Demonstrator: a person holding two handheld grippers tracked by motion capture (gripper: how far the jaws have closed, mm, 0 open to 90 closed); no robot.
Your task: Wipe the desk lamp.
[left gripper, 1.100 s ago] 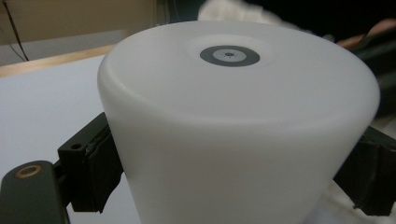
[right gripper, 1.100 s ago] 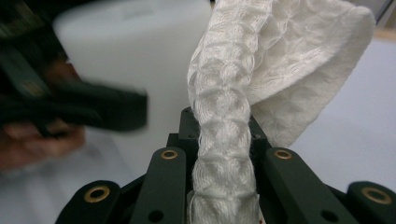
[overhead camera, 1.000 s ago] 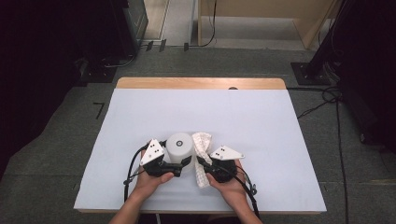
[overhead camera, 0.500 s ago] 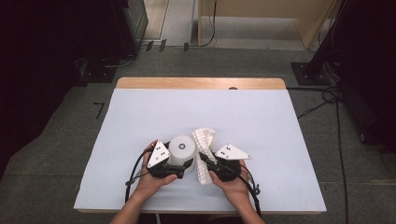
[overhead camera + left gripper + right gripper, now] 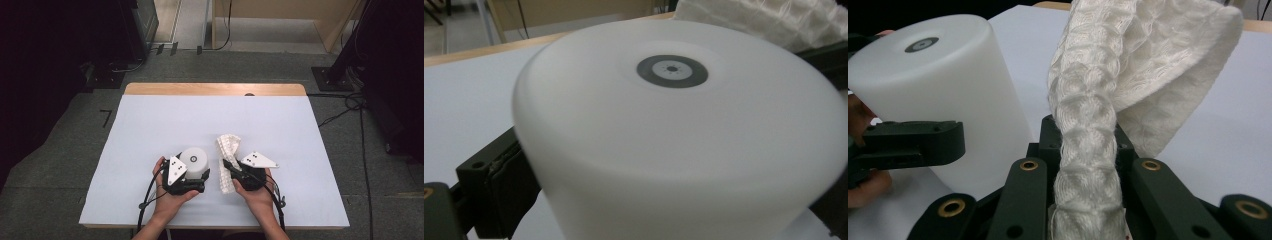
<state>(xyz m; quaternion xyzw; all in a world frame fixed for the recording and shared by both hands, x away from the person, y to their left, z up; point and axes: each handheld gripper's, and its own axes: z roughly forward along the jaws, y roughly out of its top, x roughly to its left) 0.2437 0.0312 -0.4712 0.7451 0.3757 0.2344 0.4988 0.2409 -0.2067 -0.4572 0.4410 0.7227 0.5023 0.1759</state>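
Tabletop (image 5: 150, 130) takes up the middle of the high view, white with a wooden strip along its top edge. Low and centre stands a white cylinder (image 5: 194, 161), upright, between the left gripper (image 5: 192, 176) fingers, whose jaws have just been opening; they now stand spread on either side of it, apparently no longer clamping. Just right of it the right gripper (image 5: 229, 170) pinches a white waffle cloth (image 5: 227, 150) with fingers pressed together, the cloth's long axis running up the frame. Cloth and cylinder sit just beside each other, so wiping seems to need a short leftward sweep.
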